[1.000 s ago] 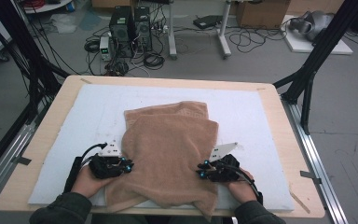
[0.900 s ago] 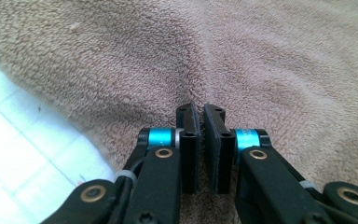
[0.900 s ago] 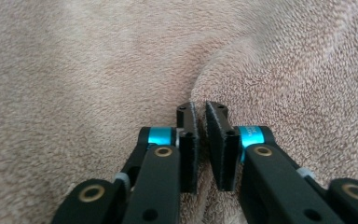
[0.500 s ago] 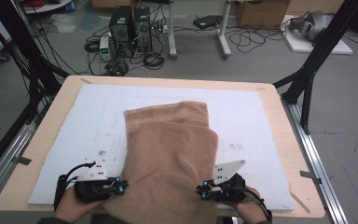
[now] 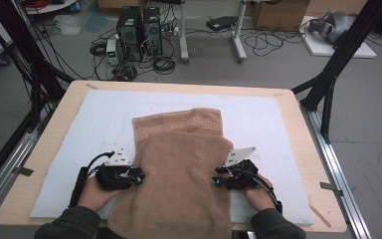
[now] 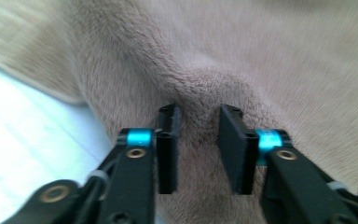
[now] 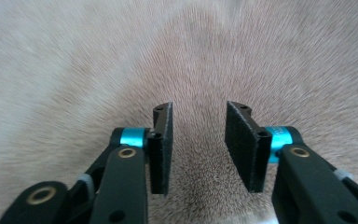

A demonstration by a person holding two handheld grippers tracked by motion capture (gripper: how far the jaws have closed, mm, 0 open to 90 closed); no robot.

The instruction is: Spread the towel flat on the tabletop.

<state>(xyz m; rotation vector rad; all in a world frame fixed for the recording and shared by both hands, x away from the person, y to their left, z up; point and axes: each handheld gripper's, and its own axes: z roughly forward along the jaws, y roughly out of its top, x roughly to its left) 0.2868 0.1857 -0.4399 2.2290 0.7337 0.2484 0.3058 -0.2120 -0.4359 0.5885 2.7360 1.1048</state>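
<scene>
No brand, label or readable writing is found on any item; the only marking noted is a woven key-pattern band across the far end of the brown towel.

The towel is seen in the high view lying folded on the white mat that covers the worktop, its near end hanging over the front edge and cut off by the frame. The left gripper is placed at the towel's left edge and the right gripper at its right edge, each carried in a hand.

In the left gripper view, a raised ridge of towel pile is seen between the jaws of the left gripper, with a strip of white mat at the left. The jaws have just been opening; a narrow gap is shown, and the pads appear clear of the cloth. In the right gripper view, the right gripper is seen over flat pile, its jaws likewise just opened and gripping nothing.

Both close views are blurred. The towel's lower layers are hidden under the top fold.
</scene>
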